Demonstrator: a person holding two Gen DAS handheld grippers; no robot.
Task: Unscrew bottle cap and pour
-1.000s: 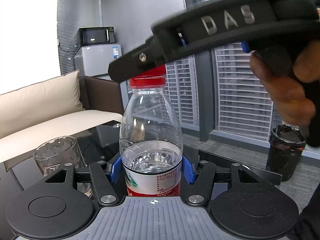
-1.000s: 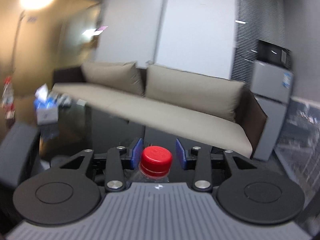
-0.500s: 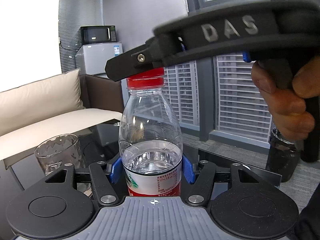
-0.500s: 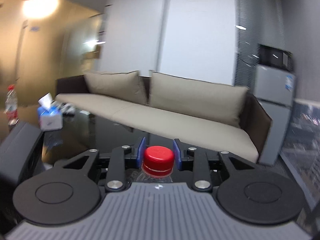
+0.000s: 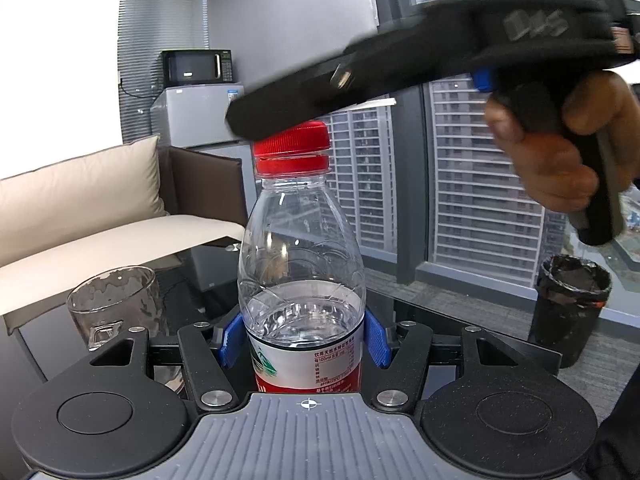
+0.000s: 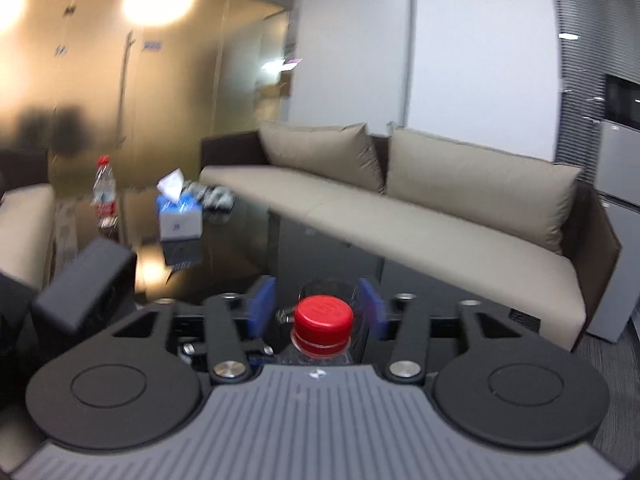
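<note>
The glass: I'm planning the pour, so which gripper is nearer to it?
Left. The left gripper, clamping the bottle, sits beside the glass; the right gripper hangs open above the cap.

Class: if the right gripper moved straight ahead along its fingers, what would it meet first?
Probably the glass, just beyond the red cap between the open fingers of the right gripper; depth is unclear.

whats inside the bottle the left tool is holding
Clear water fills roughly the lower part of the bottle, with its surface visible above the label. The label and the left tool hide how it looks lower down.
</note>
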